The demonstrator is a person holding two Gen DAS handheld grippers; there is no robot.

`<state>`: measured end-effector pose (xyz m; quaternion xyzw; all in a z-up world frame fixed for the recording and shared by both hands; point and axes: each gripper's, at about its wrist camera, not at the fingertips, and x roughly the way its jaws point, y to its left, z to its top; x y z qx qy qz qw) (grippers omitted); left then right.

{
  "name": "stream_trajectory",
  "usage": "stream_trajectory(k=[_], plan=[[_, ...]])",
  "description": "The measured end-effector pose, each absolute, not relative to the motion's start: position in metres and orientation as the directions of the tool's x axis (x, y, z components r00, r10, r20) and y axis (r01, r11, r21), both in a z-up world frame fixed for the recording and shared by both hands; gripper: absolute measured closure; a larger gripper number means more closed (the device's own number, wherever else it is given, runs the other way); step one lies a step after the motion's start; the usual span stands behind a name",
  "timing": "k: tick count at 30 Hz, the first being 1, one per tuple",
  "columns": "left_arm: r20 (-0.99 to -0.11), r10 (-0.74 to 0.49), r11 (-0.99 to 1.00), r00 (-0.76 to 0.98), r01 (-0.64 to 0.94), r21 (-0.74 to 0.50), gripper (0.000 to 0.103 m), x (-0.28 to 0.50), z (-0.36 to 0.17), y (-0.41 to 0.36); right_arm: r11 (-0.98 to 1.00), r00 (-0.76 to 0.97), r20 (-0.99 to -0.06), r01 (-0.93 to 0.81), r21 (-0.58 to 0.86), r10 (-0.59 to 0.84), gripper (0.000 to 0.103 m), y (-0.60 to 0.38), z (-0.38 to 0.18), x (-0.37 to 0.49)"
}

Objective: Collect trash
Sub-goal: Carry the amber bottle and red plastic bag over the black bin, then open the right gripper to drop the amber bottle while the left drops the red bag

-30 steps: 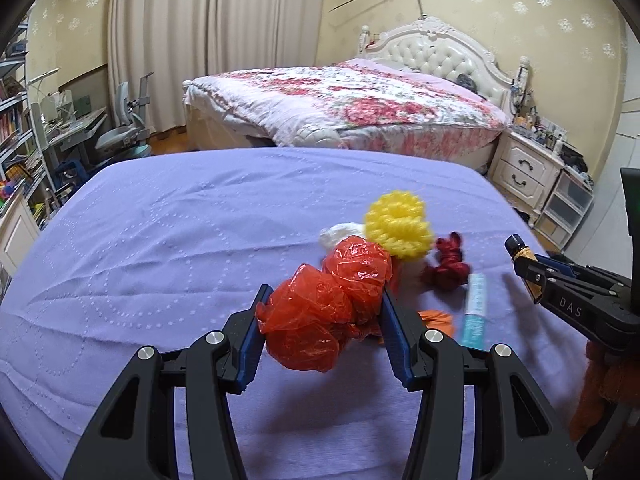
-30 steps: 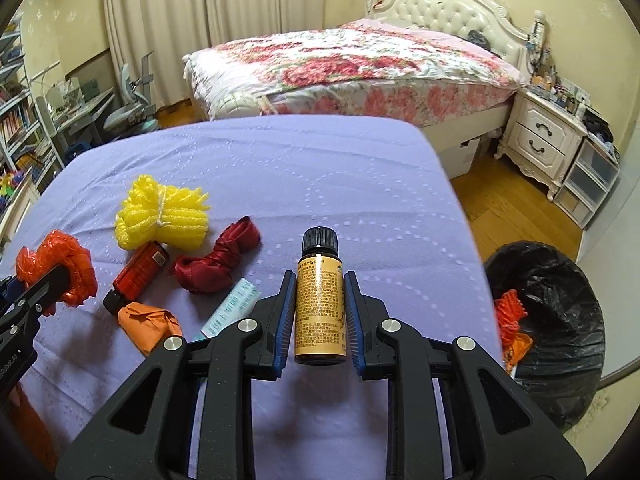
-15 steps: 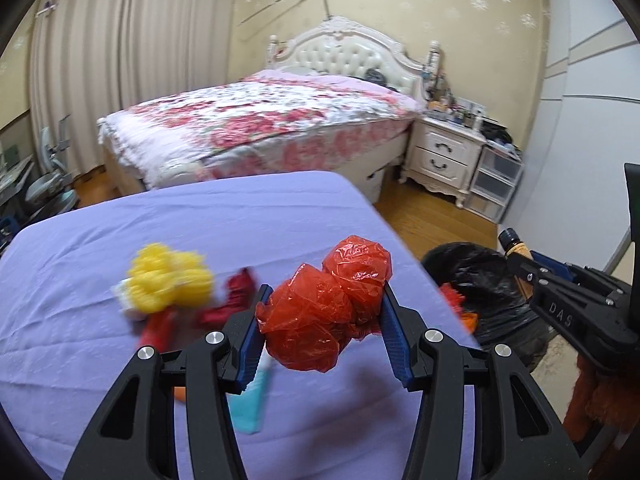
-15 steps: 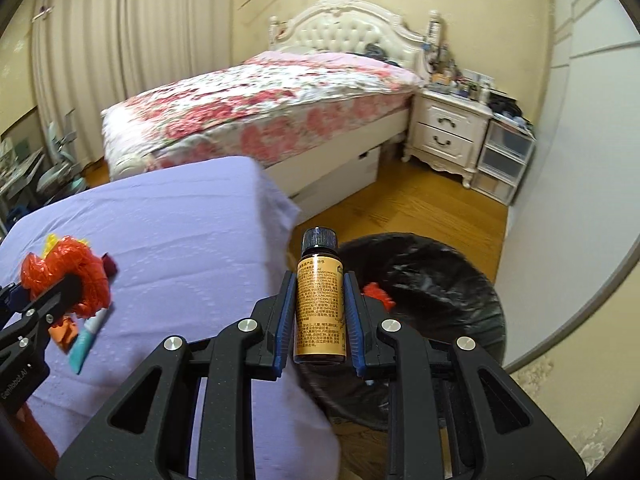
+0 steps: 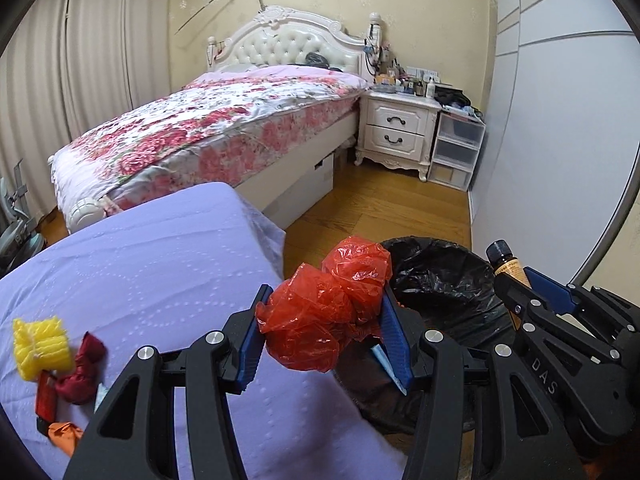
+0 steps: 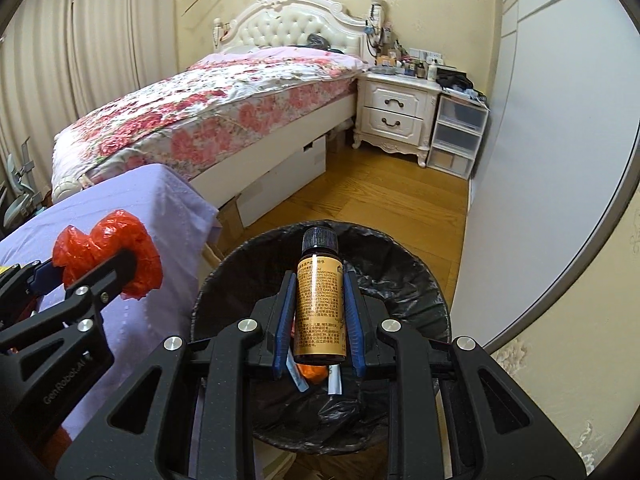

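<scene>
My left gripper [image 5: 324, 320] is shut on a crumpled red plastic bag [image 5: 328, 312] and hangs over the right edge of the purple-covered table [image 5: 152, 272], beside the black-lined trash bin [image 5: 444, 280]. My right gripper [image 6: 318, 304] is shut on a small amber bottle [image 6: 319, 300] with a black cap, held upright above the trash bin [image 6: 404, 280]. Some orange and white scraps [image 6: 316, 374] lie in the bin. The right wrist view also shows the red bag [image 6: 108, 252] at the left. The bottle [image 5: 505, 264] shows at the right of the left wrist view.
On the table's left lie a yellow foam net [image 5: 40, 344], a dark red wad [image 5: 82, 372], a red tube [image 5: 44, 396] and an orange scrap [image 5: 64, 436]. Behind stand a floral bed [image 5: 224, 124], a white nightstand [image 5: 396, 132], plastic drawers [image 5: 456, 152] and a grey wardrobe wall [image 5: 560, 160].
Both grippers have swung right from over the table to the trash bin, each keeping its load. The table items have slid to the left of the views.
</scene>
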<state>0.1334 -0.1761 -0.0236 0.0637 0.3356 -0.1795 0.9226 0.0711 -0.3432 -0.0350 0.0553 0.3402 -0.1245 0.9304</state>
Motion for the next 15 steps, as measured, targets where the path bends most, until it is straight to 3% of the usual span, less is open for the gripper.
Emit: stream_trajectory(k=[12,15], plan=[[-0.666,-0.281,0.914,0.691,0.404,0.034,0.050,0.148,-0.036,-0.207,0.946,0.732,-0.649,0.319,0.057,-0.208,0.078,-0.368,-0.041,0.074],[-0.671,-0.270,0.918,0.691,0.395,0.037,0.035,0.150,-0.038,-0.209,0.942,0.734,-0.643,0.330,0.059,-0.217,0.067,-0.372,-0.039,0.073]])
